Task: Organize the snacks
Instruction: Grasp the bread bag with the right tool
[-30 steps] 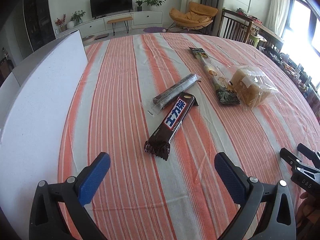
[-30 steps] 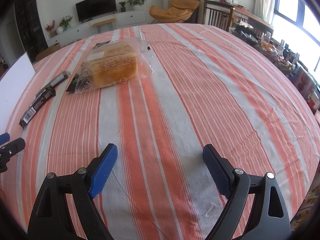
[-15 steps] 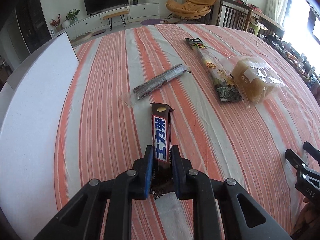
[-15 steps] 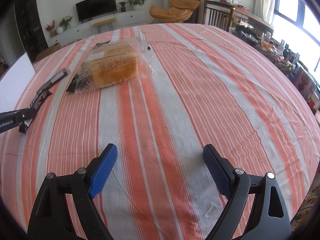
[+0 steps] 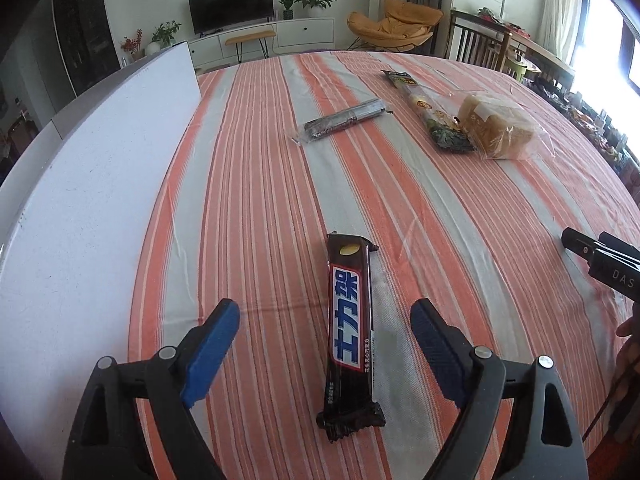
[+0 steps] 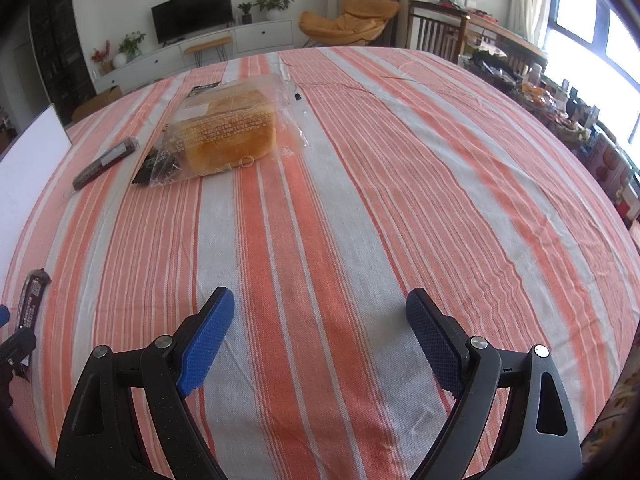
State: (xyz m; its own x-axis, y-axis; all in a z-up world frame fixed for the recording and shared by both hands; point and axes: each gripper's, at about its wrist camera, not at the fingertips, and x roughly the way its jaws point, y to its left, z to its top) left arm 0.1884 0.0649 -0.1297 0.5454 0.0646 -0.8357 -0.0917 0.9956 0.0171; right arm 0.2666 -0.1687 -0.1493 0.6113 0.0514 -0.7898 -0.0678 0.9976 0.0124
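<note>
Both fingers of my left gripper (image 5: 324,340) had let go and spread wide around the chocolate bar (image 5: 350,328), now lying on the tablecloth (image 5: 248,200). My right gripper (image 6: 320,334) stayed spread.

Left wrist view: low over the orange-and-grey striped tablecloth (image 5: 256,184), facing down the table toward the black flat TV (image 5: 232,11); close on the dark brown chocolate bar in glossy wrapper (image 5: 350,328), between the blue-padded left gripper (image 5: 325,334) fingers. Right wrist view: same low height, same heading, offset to the right. Shared: bar at far left edge (image 6: 33,300), clear-bagged loaf of yellow bread (image 5: 496,132) (image 6: 228,136), thin dark wrapped stick (image 5: 344,120) (image 6: 106,163), white upright board (image 5: 100,176) (image 6: 28,160), TV (image 6: 192,12).
</note>
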